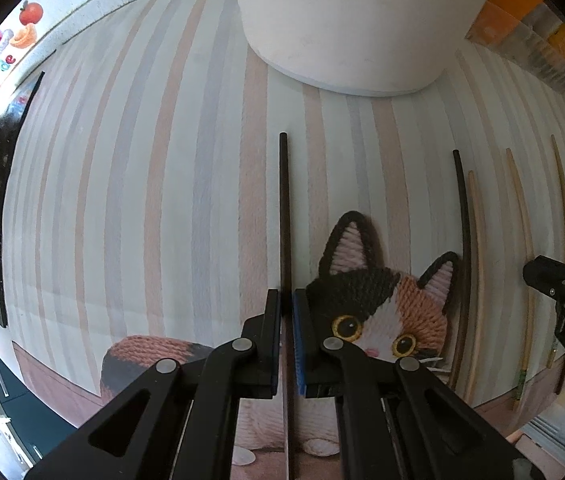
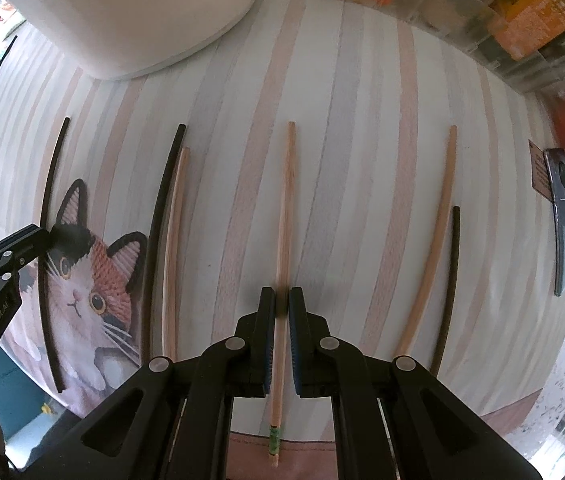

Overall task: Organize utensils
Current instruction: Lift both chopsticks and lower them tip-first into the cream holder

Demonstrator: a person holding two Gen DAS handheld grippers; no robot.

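Observation:
Several chopsticks lie side by side on a striped cat placemat (image 1: 142,200). My left gripper (image 1: 287,300) is shut on a black chopstick (image 1: 285,208) that lies along the mat. My right gripper (image 2: 281,300) is shut on a light wooden chopstick (image 2: 285,216) with a green band near its end. Another black chopstick (image 2: 160,224) and a wooden one (image 2: 174,240) lie together left of it. A wooden chopstick (image 2: 438,232) and a short black one (image 2: 451,272) lie to the right. The left gripper also shows in the right wrist view (image 2: 22,244).
A tall white container (image 1: 346,20) stands at the far edge of the mat and also shows in the right wrist view (image 2: 142,12). Clear boxes with orange packets (image 2: 514,28) line the far right. A dark phone-like device (image 2: 562,216) lies at the mat's right edge.

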